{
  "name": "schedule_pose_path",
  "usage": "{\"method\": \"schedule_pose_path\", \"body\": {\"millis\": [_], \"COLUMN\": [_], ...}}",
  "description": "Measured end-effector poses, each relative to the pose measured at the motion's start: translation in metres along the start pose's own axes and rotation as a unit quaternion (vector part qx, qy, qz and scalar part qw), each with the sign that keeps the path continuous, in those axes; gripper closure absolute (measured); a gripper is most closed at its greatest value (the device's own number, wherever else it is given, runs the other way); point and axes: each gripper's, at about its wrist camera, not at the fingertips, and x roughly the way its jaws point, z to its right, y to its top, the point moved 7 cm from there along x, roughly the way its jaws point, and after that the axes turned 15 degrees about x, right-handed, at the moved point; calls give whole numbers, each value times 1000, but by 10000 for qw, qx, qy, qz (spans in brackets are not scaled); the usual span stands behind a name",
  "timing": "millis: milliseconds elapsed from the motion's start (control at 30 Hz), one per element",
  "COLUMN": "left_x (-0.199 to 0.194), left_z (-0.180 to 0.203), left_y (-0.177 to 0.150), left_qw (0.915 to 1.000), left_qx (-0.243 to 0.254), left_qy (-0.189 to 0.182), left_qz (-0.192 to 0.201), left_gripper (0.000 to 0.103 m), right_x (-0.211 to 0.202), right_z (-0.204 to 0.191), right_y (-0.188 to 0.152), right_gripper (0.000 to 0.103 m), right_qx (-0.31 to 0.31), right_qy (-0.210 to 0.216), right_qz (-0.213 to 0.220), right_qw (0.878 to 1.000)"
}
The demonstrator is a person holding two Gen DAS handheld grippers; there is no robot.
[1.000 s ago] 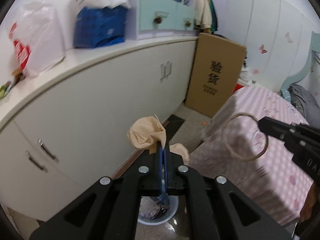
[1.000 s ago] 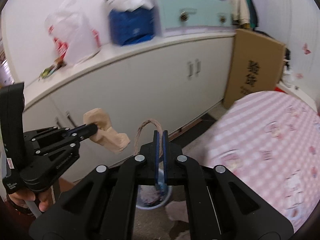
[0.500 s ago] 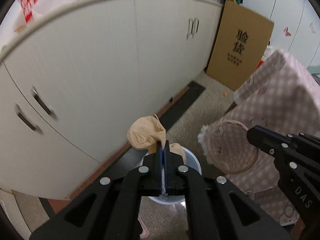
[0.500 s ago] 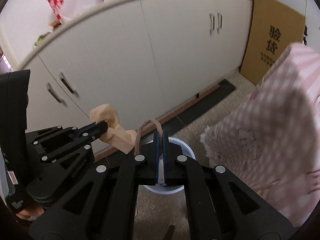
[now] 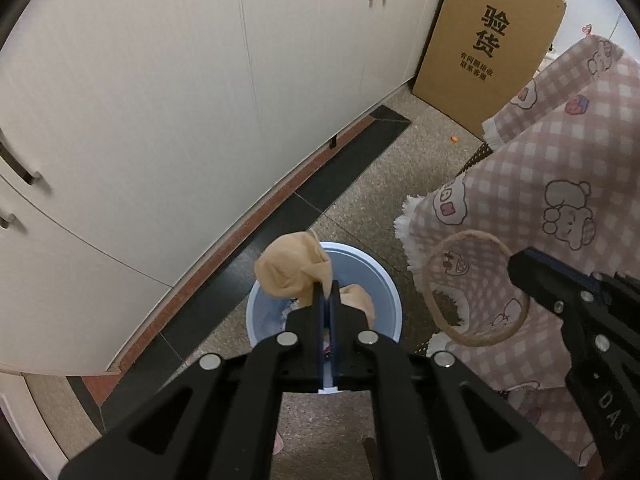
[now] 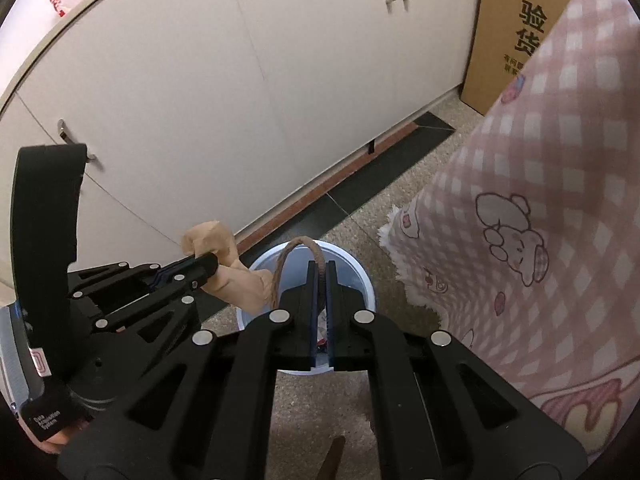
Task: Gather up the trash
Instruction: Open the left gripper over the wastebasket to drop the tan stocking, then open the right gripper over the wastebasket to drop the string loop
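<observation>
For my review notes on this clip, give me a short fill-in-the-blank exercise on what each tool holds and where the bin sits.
1. The left tool is shut on a crumpled ____ stocking.
2. The right tool is shut on a thin brown ____.
3. Below both tools stands a light blue ____ on the floor.
4. The cardboard box leans against the white ____.

Missing words: beige; loop; bin; cabinet

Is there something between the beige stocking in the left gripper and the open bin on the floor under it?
Nothing visible blocks it. The left gripper holds the beige stocking directly above the bin, whose mouth is open and uncovered.
</observation>
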Motion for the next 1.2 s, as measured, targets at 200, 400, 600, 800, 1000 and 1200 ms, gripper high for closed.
{"method": "schedule_pose_path", "body": {"millis": [200,400,600,800,1000,1200], "left_x": [9,6,-2,-8,-16,-29], "left_z": [1,-8,-30,-51,-69,-77], "left_y": [2,-1,-11,-23,-35,-39], "left_qw": [9999,9996,9989,9973,9952,9938], "left_qx": [-14,-108,-321,-563,-760,-911], "left_qy": [124,214,304,459,596,631], "left_qz": [-80,-132,-123,-129,-176,-108], "left_gripper": [44,34,28,25,24,24], "right_x": [5,12,17,24,24,19], "right_z": [10,11,5,-9,-27,-38], "right_y": [-2,-1,-8,-15,-10,-7], "right_gripper": [100,100,100,100,99,57], "right_qx": [62,70,76,5,-113,-133], "right_qy": [-7,17,59,131,347,479], "right_qz": [-38,-65,-158,-225,-51,138], "right_qw": [10000,10000,9998,9997,9993,9987]}}
